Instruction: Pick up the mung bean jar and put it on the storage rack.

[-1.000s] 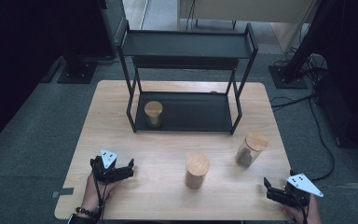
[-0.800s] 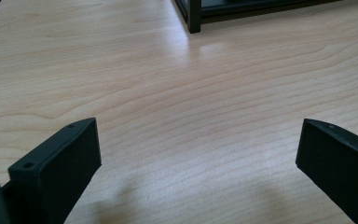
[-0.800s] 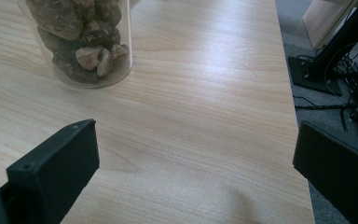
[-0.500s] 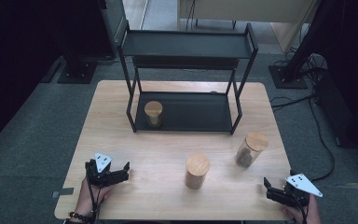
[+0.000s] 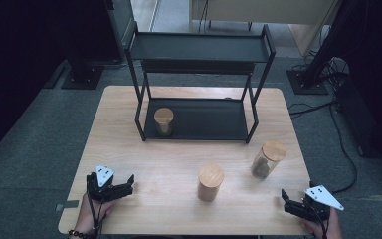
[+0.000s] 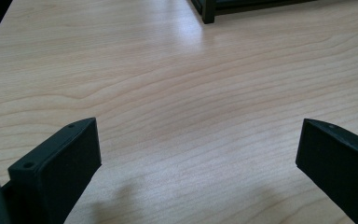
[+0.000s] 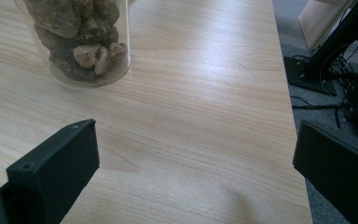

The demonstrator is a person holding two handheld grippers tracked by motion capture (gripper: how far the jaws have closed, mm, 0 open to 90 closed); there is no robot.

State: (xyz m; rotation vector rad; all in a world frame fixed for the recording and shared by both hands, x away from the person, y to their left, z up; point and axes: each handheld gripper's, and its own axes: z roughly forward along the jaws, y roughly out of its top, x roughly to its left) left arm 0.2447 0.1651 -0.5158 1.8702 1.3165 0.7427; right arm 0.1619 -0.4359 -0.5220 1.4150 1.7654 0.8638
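Three jars with wooden lids are on the scene. One jar (image 5: pixel 163 121) stands on the bottom shelf of the black rack (image 5: pixel 199 47), at its left end. A wooden-looking jar (image 5: pixel 210 182) stands mid-table near the front. A clear jar (image 5: pixel 266 159) with brown lumps (image 7: pixel 77 32) stands to its right. My left gripper (image 5: pixel 125 185) rests open at the table's front left, nothing between its jaws (image 6: pixel 198 144). My right gripper (image 5: pixel 286 201) is open at the front right corner, the clear jar ahead and to the left of it (image 7: pixel 196 154).
The light wooden table (image 5: pixel 129 149) carries the two-tier rack at its back middle. Cables (image 5: pixel 328 107) and a stand base (image 5: pixel 306 82) lie on the grey floor to the right. Another stand base (image 5: pixel 82 74) sits on the floor at the left.
My left gripper has drawn back toward the table's front edge and slightly left. The right gripper and the jars have stayed put.
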